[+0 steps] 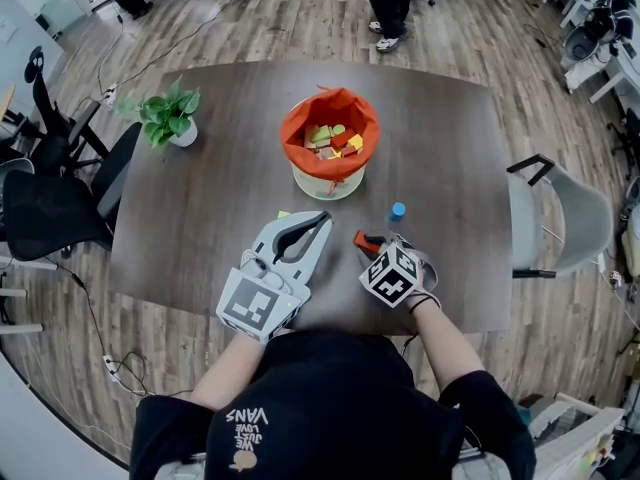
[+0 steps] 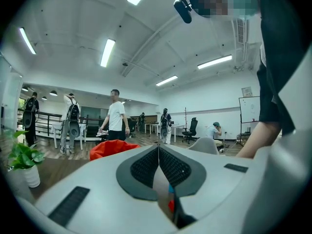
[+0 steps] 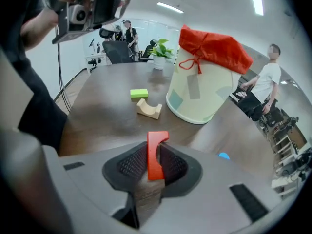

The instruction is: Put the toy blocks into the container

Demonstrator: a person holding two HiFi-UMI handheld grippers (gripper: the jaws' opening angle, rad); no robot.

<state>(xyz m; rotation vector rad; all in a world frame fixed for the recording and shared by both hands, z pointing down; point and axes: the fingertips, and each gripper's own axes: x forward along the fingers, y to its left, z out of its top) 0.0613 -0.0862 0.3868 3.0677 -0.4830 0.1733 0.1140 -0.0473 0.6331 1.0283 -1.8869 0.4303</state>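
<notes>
A red block [image 3: 156, 152] is pinched between the jaws of the right gripper [image 1: 372, 248]; the jaws of the left gripper [image 1: 318, 220] are pressed together, empty. The container [image 1: 325, 183], blocks inside, is seen at twelve o'clock, a blue block [image 1: 398, 210] at one o'clock of the right gripper

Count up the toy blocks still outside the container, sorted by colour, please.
Red: 1, the red notched block, held in the right gripper
Green: 1, the flat green block
Natural wood: 1, the pale wooden arch block
Blue: 1, the small blue round block
Total: 4
</notes>
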